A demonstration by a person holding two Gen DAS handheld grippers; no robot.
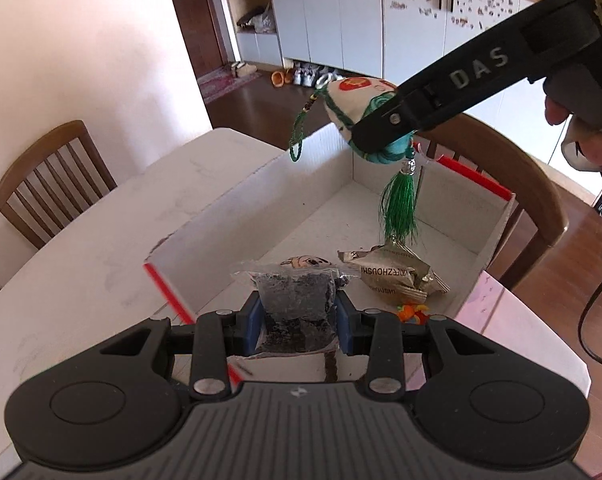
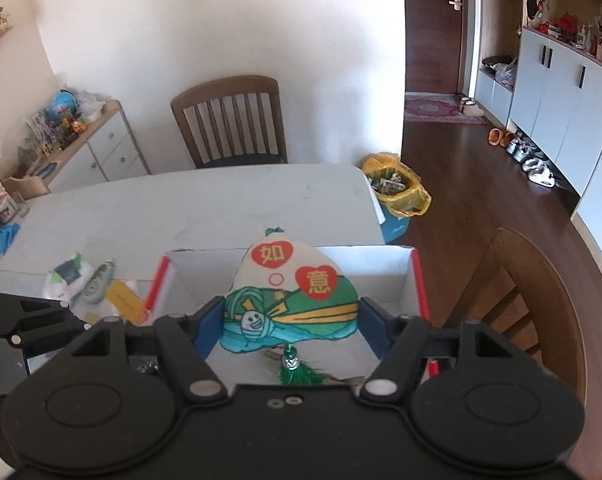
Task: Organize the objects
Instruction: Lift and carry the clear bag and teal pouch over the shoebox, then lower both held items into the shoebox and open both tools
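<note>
Embroidered sachet (image 2: pixel 291 300), green tassel, clamped in right tongs (image 2: pixel 289 320); left tongs (image 1: pixel 299 320) clamp dark packet (image 1: pixel 295 300)

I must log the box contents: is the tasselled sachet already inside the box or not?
Not inside. The right gripper holds the sachet in the air above the box; its tassel hangs free.
</note>
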